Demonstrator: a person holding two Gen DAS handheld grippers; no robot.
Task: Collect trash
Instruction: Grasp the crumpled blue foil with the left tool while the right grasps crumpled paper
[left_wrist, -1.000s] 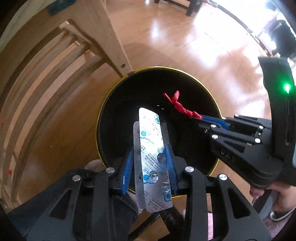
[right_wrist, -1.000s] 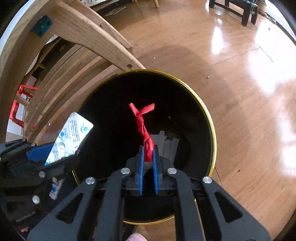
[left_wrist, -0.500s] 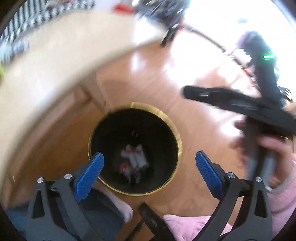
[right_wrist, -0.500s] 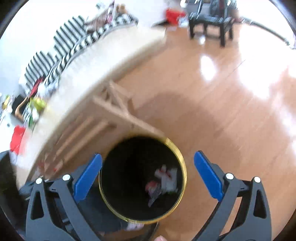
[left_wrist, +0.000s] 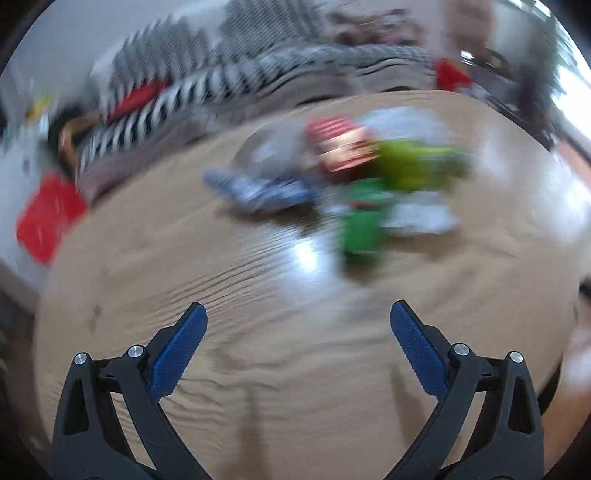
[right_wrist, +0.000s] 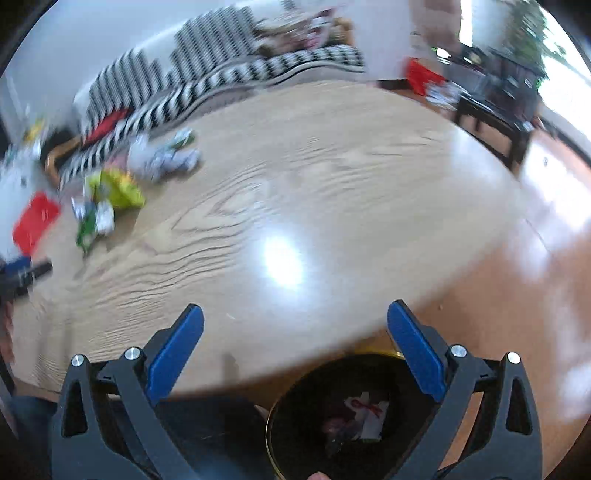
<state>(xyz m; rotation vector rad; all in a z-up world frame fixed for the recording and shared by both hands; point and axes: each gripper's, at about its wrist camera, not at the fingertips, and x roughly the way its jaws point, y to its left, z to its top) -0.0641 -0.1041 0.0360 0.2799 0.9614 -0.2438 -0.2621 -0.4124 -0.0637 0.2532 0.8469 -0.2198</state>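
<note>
My left gripper is open and empty above the round wooden table. Blurred trash lies ahead of it: a green wrapper, a yellow-green packet, a red-striped packet, a blue-grey wrapper and white paper. My right gripper is open and empty over the table's near edge. The black bin with a gold rim stands below it, holding a blister pack and red twist. The trash pile shows far left, with a yellow packet and crumpled paper.
A striped sofa runs behind the table. Red objects lie at the left, off the table. A dark side table stands on the wooden floor at the right. The left gripper's tip shows at the right view's left edge.
Both grippers opened and dropped the blister pack and the red twist into the bin. Then both rose from the bin and swung up to face the tabletop.
</note>
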